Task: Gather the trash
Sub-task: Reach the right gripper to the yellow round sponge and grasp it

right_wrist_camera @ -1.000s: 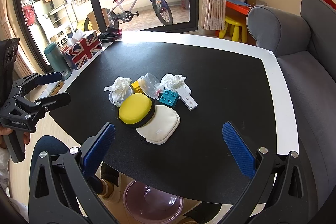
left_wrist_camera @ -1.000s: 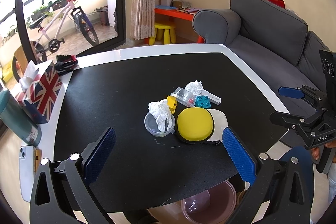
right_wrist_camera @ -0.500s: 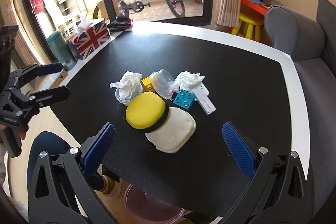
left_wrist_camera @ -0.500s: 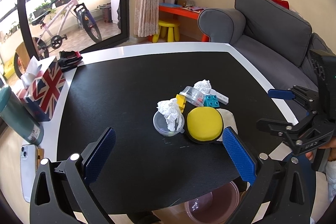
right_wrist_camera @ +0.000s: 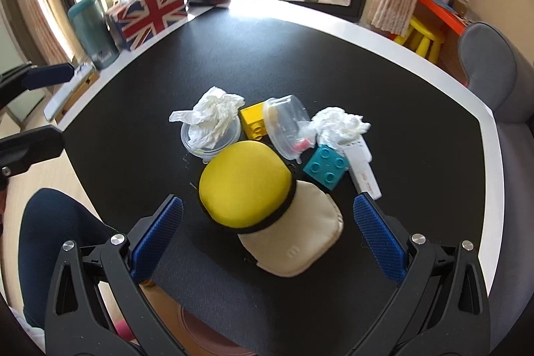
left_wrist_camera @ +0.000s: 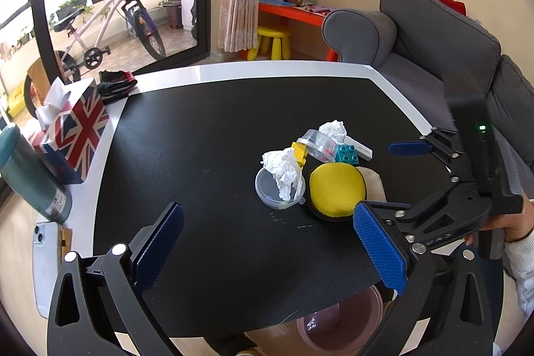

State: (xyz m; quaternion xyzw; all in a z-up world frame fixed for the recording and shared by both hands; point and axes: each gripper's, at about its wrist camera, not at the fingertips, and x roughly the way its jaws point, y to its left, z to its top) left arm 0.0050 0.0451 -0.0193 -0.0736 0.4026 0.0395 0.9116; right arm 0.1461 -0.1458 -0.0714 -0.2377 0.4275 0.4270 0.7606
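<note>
Both grippers hang spread wide: the right gripper (right_wrist_camera: pixel 267 232) over the yellow pad (right_wrist_camera: pixel 245 184), the left gripper (left_wrist_camera: pixel 267 244) short of it. Crumpled tissue (left_wrist_camera: pixel 283 167) lies in a clear lid (left_wrist_camera: pixel 267 189); only the left view shows the pink bowl (left_wrist_camera: pixel 340 326) under the table (left_wrist_camera: pixel 200 155).

Crumpled white tissue (right_wrist_camera: pixel 213 119), loosely wadded, lying in and overhanging a shallow clear round lid (right_wrist_camera: pixel 203 145) flat on the black tabletop. Second crumpled white tissue (right_wrist_camera: pixel 340 124), a tighter wad, resting on the tabletop against a clear plastic cup (right_wrist_camera: pixel 288 129) tipped on its side.
</note>
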